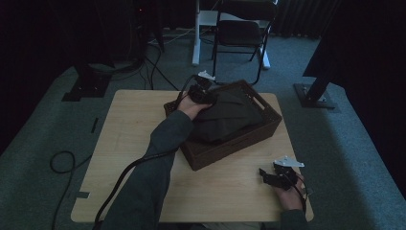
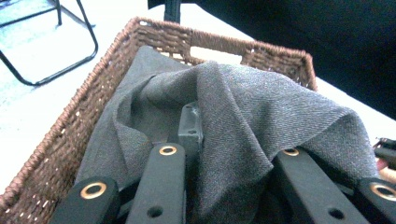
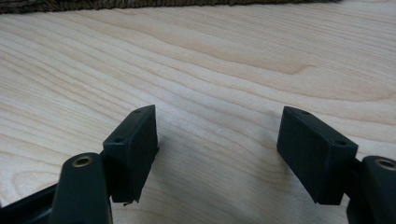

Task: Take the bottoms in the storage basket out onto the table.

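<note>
While draped in the basket point(image 2: 56, 135), cloth point(image 2: 261, 116) covers the left jaws.

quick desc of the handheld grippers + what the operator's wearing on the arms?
Both grippers, left gripper and right gripper, are black with a pale grey three-cornered plate on top and a black cable trailing back. The jaws are black bars ending in blocky pads, with brass-ringed holes. Sleeves are dark grey-green.
</note>
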{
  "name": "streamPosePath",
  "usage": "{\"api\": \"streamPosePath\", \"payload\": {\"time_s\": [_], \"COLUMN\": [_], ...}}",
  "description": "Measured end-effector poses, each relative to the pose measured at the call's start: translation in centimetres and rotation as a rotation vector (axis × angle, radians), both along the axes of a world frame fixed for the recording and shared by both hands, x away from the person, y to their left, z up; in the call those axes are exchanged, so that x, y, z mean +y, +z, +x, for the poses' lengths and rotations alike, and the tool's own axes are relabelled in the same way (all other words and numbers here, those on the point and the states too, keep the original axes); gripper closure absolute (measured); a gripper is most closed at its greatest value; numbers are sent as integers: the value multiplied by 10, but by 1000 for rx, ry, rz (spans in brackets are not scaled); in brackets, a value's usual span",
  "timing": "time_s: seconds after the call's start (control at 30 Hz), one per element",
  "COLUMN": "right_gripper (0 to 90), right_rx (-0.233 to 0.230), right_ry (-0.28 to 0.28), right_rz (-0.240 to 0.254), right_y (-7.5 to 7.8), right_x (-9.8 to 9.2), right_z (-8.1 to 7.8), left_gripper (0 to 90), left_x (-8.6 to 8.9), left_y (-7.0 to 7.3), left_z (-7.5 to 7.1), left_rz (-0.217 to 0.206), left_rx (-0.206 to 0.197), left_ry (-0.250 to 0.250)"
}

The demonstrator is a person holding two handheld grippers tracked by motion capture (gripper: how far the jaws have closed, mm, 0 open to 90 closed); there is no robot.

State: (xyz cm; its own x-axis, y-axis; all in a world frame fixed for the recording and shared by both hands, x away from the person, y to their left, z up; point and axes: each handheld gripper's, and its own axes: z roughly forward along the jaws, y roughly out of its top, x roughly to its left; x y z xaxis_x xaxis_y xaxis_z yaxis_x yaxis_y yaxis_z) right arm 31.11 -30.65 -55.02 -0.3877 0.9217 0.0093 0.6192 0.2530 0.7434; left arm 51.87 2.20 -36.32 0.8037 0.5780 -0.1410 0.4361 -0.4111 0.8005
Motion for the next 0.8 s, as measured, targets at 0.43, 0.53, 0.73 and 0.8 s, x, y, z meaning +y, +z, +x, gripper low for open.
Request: {"api": "streamPosePath", "payload": {"time_s": [0.43,0.53,0.73,0.8], "right_gripper": [285,285,285,285], "right_rx": [0,1,0,-2], "right_ry": [0,-1,-1,0], "right_rz": [-1,0,-1,-2], "right_y": [0,0,0,0], "right_x": [0,0,0,0], "right_z": [0,0,0,0], "left_gripper": [754,754,754,754], "left_x": [6,7,14,17], "left_y": [17,22,30,33], "left_z": [-7,-9,-10,-10], "left_rz": [-41,-46,-56,-59], "left_rx": [-26,-39,-69,-75], "left_ry": [-3,5,25,35]}}
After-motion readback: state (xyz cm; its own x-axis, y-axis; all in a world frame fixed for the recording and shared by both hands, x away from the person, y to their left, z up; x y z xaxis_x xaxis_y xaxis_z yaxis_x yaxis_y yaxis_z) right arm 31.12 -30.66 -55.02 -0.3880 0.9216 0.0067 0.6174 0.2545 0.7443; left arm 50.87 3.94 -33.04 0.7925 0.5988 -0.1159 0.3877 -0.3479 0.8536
